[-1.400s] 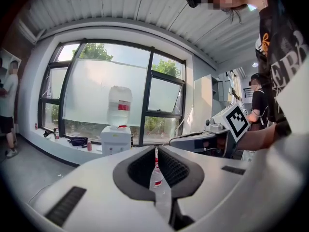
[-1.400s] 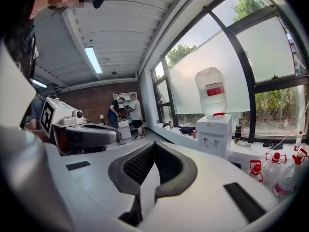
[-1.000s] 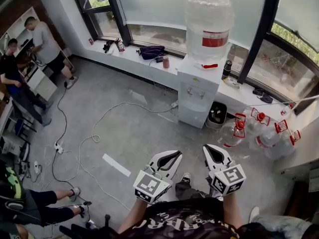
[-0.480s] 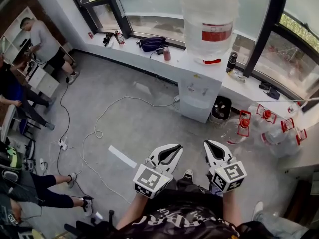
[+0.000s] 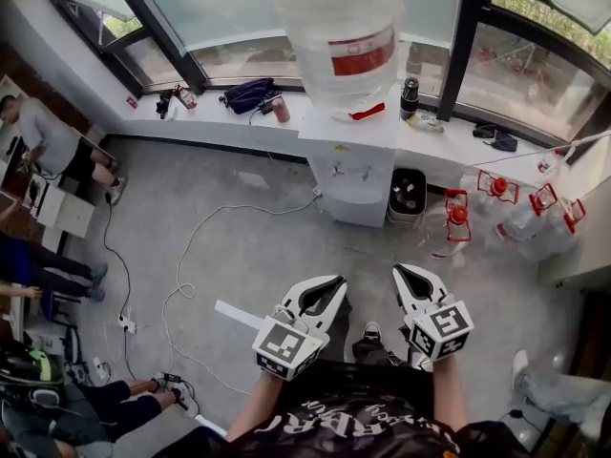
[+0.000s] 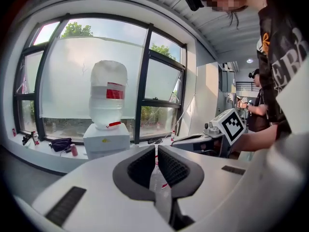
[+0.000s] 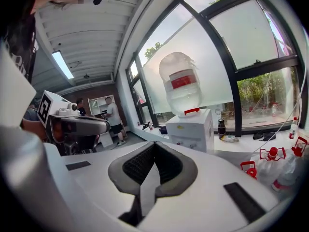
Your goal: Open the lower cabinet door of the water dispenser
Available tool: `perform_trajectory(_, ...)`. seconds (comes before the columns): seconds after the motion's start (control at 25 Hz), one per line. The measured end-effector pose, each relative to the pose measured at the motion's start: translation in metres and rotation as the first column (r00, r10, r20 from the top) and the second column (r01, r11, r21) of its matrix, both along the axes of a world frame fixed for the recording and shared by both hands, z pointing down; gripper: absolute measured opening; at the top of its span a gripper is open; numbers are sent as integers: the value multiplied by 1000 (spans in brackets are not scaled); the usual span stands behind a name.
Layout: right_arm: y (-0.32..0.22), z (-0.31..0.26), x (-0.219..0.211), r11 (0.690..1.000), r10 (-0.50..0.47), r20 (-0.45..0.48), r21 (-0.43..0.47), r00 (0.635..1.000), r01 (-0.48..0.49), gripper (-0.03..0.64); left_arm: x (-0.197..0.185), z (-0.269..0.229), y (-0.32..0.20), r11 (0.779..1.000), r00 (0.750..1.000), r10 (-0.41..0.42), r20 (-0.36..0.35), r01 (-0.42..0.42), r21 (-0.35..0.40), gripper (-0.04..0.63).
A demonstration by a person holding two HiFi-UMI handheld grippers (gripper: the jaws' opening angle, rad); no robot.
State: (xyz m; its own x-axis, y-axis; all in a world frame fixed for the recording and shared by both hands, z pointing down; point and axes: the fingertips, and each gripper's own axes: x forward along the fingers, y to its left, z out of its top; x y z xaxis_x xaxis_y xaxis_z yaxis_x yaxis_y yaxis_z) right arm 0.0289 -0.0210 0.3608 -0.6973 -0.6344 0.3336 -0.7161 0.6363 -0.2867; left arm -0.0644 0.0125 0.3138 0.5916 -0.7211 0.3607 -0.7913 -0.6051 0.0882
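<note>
The white water dispenser (image 5: 355, 165) stands against the window sill with a big clear bottle (image 5: 334, 27) on top. Its lower cabinet door (image 5: 355, 208) faces me and looks closed. Both grippers hover over the floor well short of it. My left gripper (image 5: 336, 286) and right gripper (image 5: 403, 275) are both shut and hold nothing. In the left gripper view the dispenser (image 6: 106, 140) lies ahead beyond the closed jaws of the left gripper (image 6: 156, 149). The right gripper view shows the dispenser (image 7: 192, 128) ahead to the right of the right gripper (image 7: 154, 146); its lower door is hidden behind the gripper body.
A black bin (image 5: 408, 194) sits right of the dispenser, with several empty red-handled bottles (image 5: 506, 208) beyond. Cables (image 5: 191, 256) and a white tape strip (image 5: 237, 313) lie on the floor at left. People (image 5: 52, 146) stand at the far left.
Both grippers have come closer to the dispenser, which now sits nearer the middle of the head view. The jaws have stayed shut.
</note>
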Motion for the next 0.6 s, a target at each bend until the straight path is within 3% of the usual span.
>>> perform_trajectory(0.28, -61, 31, -2, 990, 137, -41, -9, 990, -138, 14, -6, 21, -64, 979, 979, 205, 21, -205, -8, 28)
perform_trajectory(0.6, -137, 111, -2, 972, 229, -96, -24, 969, -232, 15, -4, 85, -141, 913, 909, 408, 89, -404, -58, 28)
